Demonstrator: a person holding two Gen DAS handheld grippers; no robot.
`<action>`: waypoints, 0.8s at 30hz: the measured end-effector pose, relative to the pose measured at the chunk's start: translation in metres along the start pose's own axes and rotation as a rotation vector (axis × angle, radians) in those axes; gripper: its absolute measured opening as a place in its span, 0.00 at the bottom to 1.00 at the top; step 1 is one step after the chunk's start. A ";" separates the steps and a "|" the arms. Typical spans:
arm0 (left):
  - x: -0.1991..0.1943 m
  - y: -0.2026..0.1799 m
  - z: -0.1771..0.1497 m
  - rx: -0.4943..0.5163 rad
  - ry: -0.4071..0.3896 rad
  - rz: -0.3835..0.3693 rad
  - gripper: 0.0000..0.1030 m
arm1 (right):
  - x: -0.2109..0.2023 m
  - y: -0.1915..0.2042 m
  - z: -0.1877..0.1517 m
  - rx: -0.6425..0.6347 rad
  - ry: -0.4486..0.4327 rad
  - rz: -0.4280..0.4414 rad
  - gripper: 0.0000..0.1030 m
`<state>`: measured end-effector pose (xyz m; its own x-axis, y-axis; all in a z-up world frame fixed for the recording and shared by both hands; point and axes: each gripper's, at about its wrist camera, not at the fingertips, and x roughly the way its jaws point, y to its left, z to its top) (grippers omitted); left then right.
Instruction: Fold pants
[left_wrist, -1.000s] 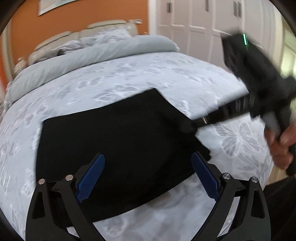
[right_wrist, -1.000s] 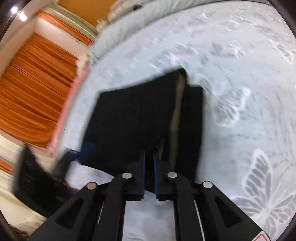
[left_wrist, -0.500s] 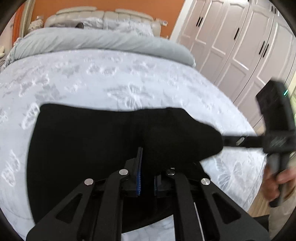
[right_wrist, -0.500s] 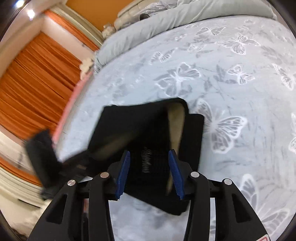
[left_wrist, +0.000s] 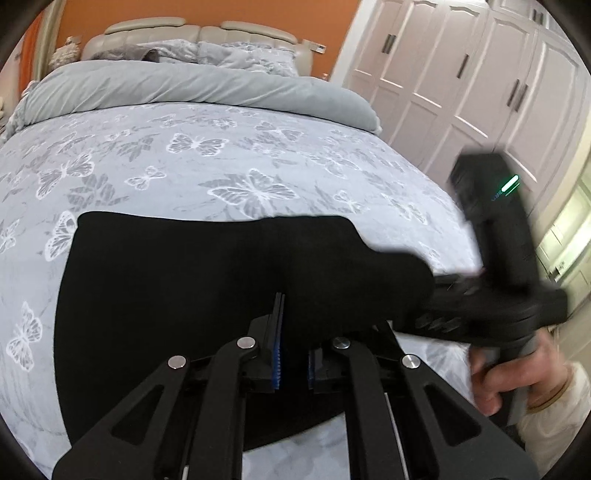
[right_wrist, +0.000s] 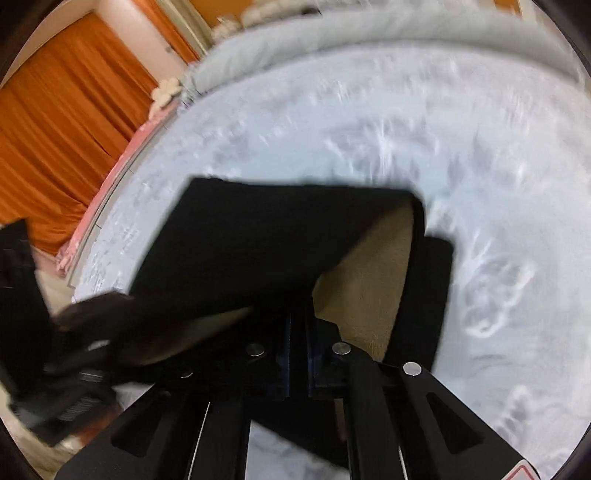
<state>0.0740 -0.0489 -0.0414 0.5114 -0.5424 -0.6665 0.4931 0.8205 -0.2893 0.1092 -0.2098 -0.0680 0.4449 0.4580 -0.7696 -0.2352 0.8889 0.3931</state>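
Both wrist views look low and close across the bed (left_wrist: 229, 155), sharing the pants (left_wrist: 177, 280); right view seems blurred.

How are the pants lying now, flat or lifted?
Partly lifted: both tongs, left and right, pinch the near edge of the black pants, exposing tan lining.

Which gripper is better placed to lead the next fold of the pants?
Neither clearly. The left gripper and the right gripper both pinch the near edge of the black pants, so both should carry it together.
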 end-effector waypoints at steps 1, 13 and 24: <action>-0.001 -0.002 -0.002 0.008 0.003 -0.017 0.10 | -0.019 0.001 -0.002 0.006 -0.033 0.013 0.05; -0.043 -0.004 -0.033 0.030 -0.020 0.003 0.91 | -0.065 -0.048 -0.036 0.134 -0.136 -0.055 0.63; -0.079 0.088 -0.014 -0.129 -0.111 0.369 0.91 | 0.016 -0.034 -0.002 0.077 -0.045 -0.170 0.16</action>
<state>0.0671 0.0690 -0.0241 0.7141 -0.2173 -0.6654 0.1731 0.9759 -0.1330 0.1228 -0.2322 -0.0947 0.5108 0.2994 -0.8059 -0.0871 0.9506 0.2980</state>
